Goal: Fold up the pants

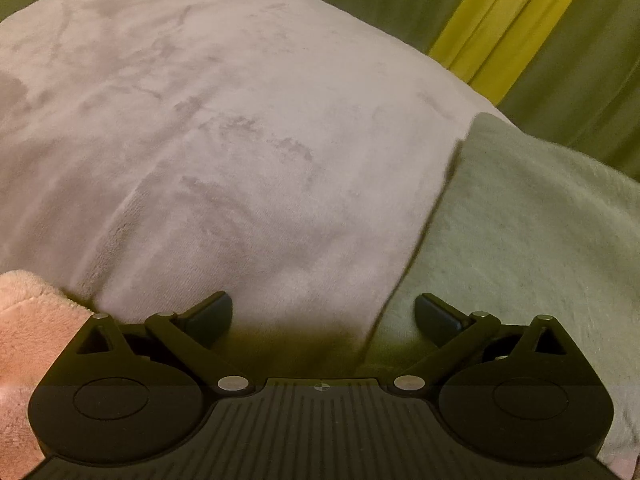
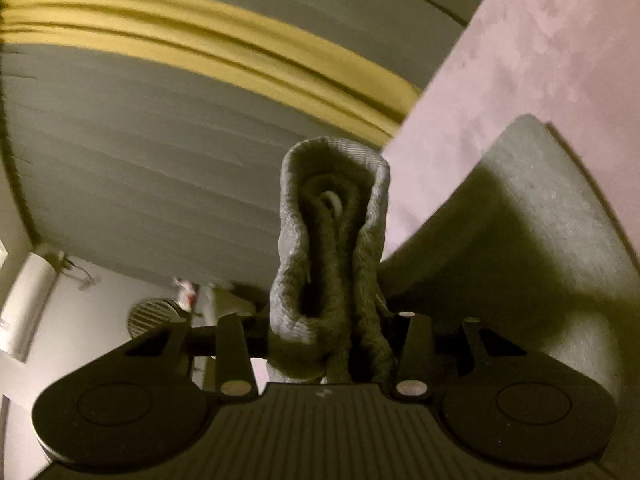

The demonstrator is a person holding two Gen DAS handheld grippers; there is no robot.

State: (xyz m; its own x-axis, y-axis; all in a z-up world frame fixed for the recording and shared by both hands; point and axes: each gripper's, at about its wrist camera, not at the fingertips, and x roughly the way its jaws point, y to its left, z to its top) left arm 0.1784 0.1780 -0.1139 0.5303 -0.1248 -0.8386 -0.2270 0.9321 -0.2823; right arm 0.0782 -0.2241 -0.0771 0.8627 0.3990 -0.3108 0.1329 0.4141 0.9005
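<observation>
Your right hand-held gripper (image 2: 332, 344) has clamped a bunched end of the grey-green pants (image 2: 332, 232) and holds it above the pinkish blanket (image 1: 224, 128); the rest lies flat there. Your left hand-held gripper (image 1: 323, 312) hangs wide open, empty. The fold looks barely begun, nothing stacked yet.

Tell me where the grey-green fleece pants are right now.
In the right wrist view a bunched end of the grey-green fleece pants is pinched in the right gripper; the rest lies at right on the pale pink plush blanket.
</observation>
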